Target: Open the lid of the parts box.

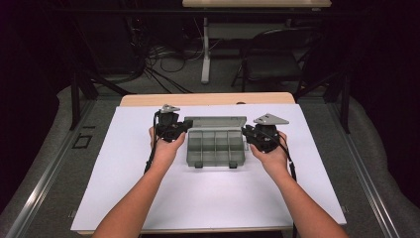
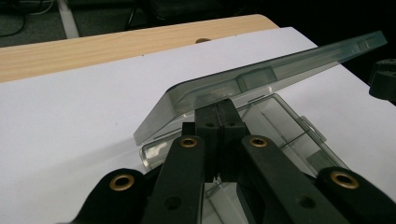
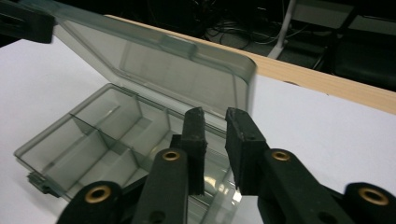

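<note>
A smoky clear compartment box [image 1: 216,147] lies mid-table on a white sheet, its hinged lid [image 1: 216,122] raised toward the far side. Its several compartments hold nothing I can see. My left gripper [image 1: 185,130] is at the box's left end. In the left gripper view its jaws [image 2: 219,112] are shut together, tips right under the short edge of the lid [image 2: 261,77], above the tray [image 2: 285,128]. My right gripper [image 1: 246,134] is at the box's right end. Its jaws [image 3: 217,123] stand slightly apart over the tray's [image 3: 93,140] near rim, below the lid [image 3: 154,60], gripping nothing.
The white sheet [image 1: 208,198] covers most of a wooden table [image 1: 148,99], whose bare strip shows at the far edge. Behind the table stand a black chair [image 1: 275,59], a white table leg [image 1: 205,49] and floor cables [image 1: 163,59]. Grey floor flanks both sides.
</note>
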Tool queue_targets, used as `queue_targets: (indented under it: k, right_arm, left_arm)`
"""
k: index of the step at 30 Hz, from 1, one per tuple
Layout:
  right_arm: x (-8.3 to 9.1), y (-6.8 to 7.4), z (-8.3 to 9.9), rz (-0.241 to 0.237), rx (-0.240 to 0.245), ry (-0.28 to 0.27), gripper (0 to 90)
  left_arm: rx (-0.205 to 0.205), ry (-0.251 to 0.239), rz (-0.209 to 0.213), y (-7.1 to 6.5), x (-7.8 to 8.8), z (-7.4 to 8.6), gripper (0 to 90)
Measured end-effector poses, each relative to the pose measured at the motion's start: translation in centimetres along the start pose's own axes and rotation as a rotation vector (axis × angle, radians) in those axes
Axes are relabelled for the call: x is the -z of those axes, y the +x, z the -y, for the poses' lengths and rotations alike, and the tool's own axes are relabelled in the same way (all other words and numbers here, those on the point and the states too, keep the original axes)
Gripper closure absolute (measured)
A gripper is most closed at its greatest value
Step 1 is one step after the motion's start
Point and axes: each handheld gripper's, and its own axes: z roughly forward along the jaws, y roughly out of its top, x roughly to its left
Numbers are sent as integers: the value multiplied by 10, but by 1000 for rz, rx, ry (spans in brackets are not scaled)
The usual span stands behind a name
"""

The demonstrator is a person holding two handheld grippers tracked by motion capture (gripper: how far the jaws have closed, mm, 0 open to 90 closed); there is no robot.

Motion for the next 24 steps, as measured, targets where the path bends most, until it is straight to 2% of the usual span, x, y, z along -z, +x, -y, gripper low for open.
queue_targets:
  k: [5,10,24]
  right_arm:
    - [-4,-11,7,10,-36,-12,707]
    - [-16,-18,8,27,-34,-18,703]
    - [-61,-26,23,64,-41,39,703]
  left_arm:
    - [0,-4,0,1,-1,-2,900]
    - [-1,-1,0,2,-2,-3,900]
    - [10,-3,-4,3,-3,-4,900]
